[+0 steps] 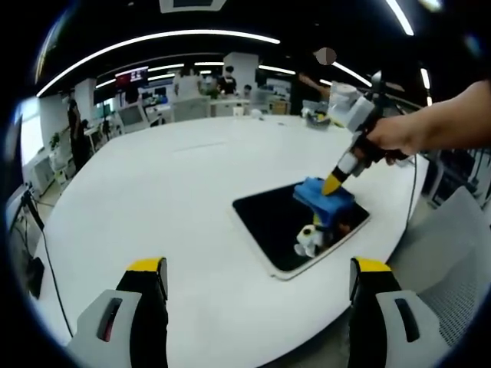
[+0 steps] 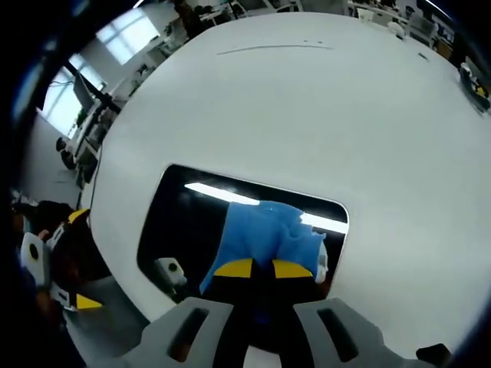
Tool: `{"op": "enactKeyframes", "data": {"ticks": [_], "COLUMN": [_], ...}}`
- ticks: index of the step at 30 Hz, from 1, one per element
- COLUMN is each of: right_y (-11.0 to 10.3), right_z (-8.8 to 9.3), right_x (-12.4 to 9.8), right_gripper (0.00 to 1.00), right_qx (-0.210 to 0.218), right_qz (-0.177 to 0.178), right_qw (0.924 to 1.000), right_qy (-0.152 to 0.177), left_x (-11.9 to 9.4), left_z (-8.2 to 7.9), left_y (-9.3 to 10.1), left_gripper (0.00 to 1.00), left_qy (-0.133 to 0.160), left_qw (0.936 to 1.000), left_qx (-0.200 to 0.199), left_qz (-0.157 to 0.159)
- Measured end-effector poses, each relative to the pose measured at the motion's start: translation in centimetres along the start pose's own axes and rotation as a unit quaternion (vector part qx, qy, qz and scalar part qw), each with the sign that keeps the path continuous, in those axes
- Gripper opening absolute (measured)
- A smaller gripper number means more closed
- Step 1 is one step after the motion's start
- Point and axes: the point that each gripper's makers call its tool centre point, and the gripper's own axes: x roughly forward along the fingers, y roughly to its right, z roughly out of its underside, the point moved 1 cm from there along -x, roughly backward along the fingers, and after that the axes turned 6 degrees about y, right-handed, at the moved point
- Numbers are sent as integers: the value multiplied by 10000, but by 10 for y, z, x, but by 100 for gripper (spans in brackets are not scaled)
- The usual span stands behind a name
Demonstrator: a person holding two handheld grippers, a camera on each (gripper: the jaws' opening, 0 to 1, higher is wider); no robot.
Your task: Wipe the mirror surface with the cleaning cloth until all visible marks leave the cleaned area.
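A dark rectangular mirror point(image 1: 268, 222) lies flat on the white table point(image 1: 169, 199), near its right front edge. On the mirror's far half sits a blue cleaning cloth point(image 1: 321, 195). My right gripper point(image 1: 335, 182), held by a person's hand, comes down from the right and presses into the cloth. In the right gripper view my right gripper point(image 2: 263, 269) has its yellow tips close together, shut on the blue cloth point(image 2: 265, 226) over the mirror point(image 2: 184, 222). My left gripper point(image 1: 258, 267) hovers wide open in front of the mirror, holding nothing. The left gripper point(image 2: 54, 264) also shows beside the table's edge.
The mirror reflects a ceiling light strip point(image 2: 222, 194) and the right gripper. A grey chair point(image 1: 460, 253) stands past the table's right edge. Small items point(image 1: 316, 116) sit at the table's far side. Desks and people stand in the background point(image 1: 192, 84).
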Motion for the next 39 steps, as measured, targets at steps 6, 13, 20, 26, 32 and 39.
{"op": "enactKeyframes", "data": {"ticks": [6, 13, 20, 26, 32, 39], "right_y": [7, 17, 28, 35, 38, 38], "right_z": [2, 6, 10, 12, 13, 12], "right_x": [-2, -8, -13, -15, -17, -16], "right_gripper": [2, 2, 2, 2, 2, 2], "right_qx": [-93, -12, -23, 2, -16, -103], "right_qz": [45, 85, 203, 269, 333, 444], "right_qw": [9999, 10000, 9998, 9996, 9994, 9989], "right_qy": [-12, -2, 12, 12, 18, 53], "left_x": [0, 0, 0, 0, 1, 1], "left_z": [0, 1, 1, 1, 1, 1], "left_y": [-1, -1, -1, 0, 1, 1], "left_gripper": [99, 99, 99, 99, 99, 99], "left_qy": [1, -17, -29, -42, -48, -53], "left_qw": [10000, 10000, 10000, 10000, 10000, 10000], "left_qx": [3, 16, 23, 30, 36, 39], "left_qz": [-22, -24, -15, 6, 18, 23]}}
